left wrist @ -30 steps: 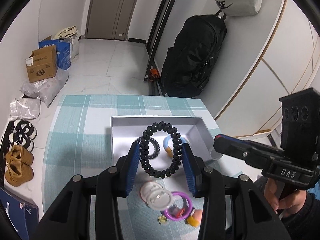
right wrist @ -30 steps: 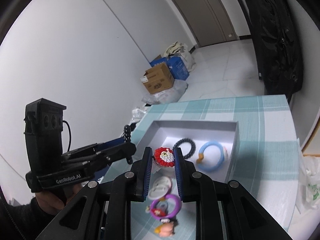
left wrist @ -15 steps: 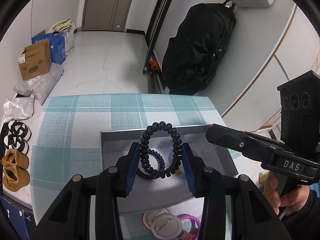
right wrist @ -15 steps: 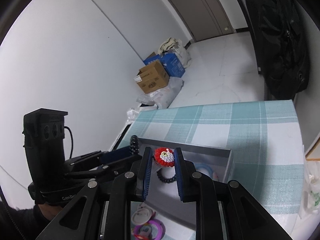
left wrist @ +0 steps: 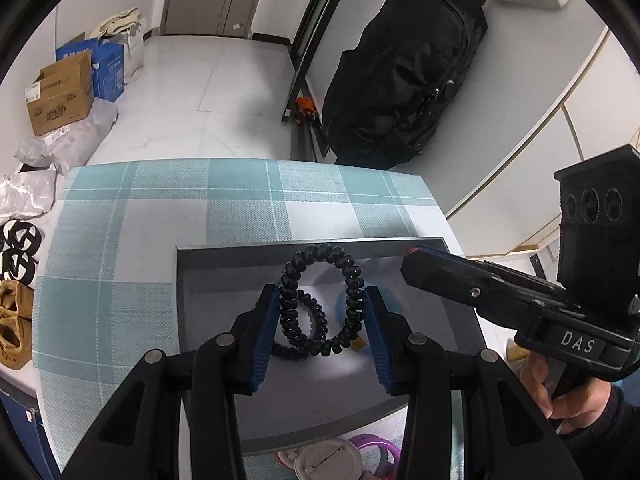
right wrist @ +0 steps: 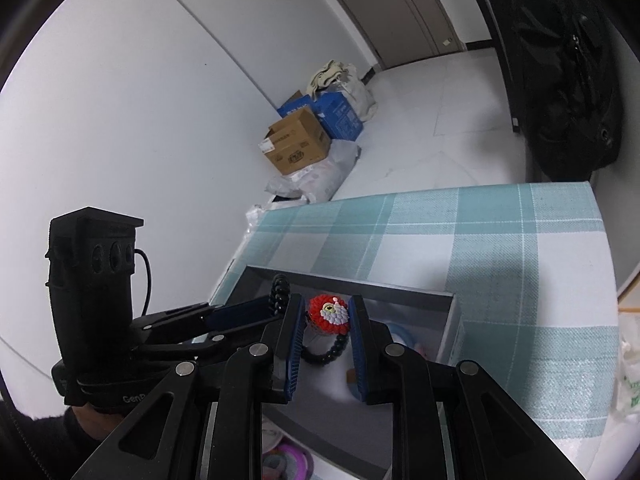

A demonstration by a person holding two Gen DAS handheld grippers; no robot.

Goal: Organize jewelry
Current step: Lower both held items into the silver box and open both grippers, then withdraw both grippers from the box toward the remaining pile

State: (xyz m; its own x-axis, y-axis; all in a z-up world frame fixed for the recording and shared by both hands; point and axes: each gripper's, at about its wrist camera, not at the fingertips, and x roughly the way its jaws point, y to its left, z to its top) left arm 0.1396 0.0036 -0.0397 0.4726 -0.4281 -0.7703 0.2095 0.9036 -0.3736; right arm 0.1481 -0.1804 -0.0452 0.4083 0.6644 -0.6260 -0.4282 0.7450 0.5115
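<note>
Both grippers hung over the grey box [left wrist: 208,280], each loaded: the left gripper [left wrist: 320,320] pinched a black coil bracelet [left wrist: 320,304] across its width, the right gripper [right wrist: 326,330] squeezed a red beaded charm [right wrist: 327,314]. Releasing well meant lowering each piece close to the floor of the box (which seemingly already held another black coil [left wrist: 298,350] and a blue ring [right wrist: 400,336]) before spreading the jaws, one hand at a time.

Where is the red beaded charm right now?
In the right wrist view, the red beaded charm is pinched in the right tool, above the grey box.
</note>
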